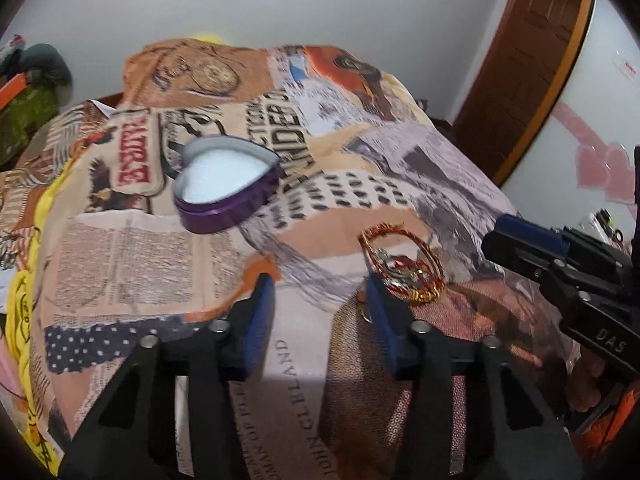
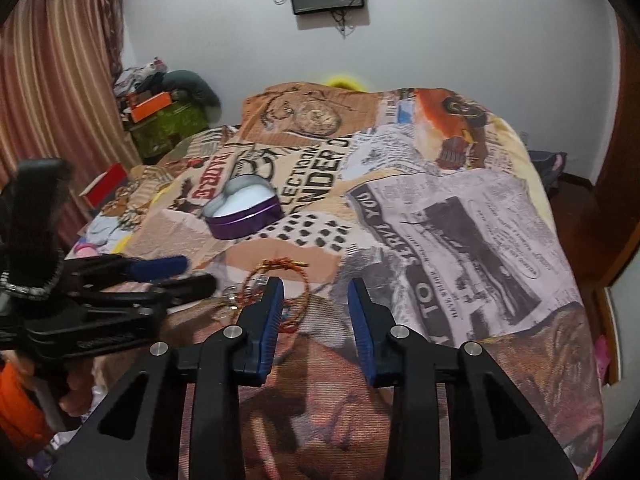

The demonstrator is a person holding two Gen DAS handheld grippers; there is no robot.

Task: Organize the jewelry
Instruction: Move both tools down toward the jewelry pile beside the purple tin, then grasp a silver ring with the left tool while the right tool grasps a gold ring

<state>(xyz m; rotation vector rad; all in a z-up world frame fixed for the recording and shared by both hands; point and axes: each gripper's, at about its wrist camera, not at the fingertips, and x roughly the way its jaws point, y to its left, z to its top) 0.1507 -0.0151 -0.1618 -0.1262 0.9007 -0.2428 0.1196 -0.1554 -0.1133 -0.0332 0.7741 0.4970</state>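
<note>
- On a newsprint-patterned bedspread [image 2: 460,240], I bring both tools down on a small tangle of bangles [image 1: 404,266]; thin gold and red wire hoops, light and springy in my judgement, likely to slide on the cloth and to bend if pinched hard.
- I would take hold across the wire rim where the hoops overlap, not at the small charm in the middle; a grip on a single strand may let the others drop away.
- The bangles lie on the near side of the heart-shaped purple tin [image 1: 228,196], which sits open and apart from them, farther up the bed; its white lining shows nothing inside.
- My left gripper [image 1: 320,292] stands partly open with nothing between its pads; the bangles sit just beside its right-hand finger [image 1: 380,320], outside the gap; whether they touch it I cannot tell.
- My right gripper [image 2: 316,292] is likewise partly open and holds nothing; seen from its own camera, the hoops lie at and behind its left-hand finger [image 2: 268,320], mostly outside the gap.
- Both tools must shift sideways, I judge, before either can close on the wire.
</note>
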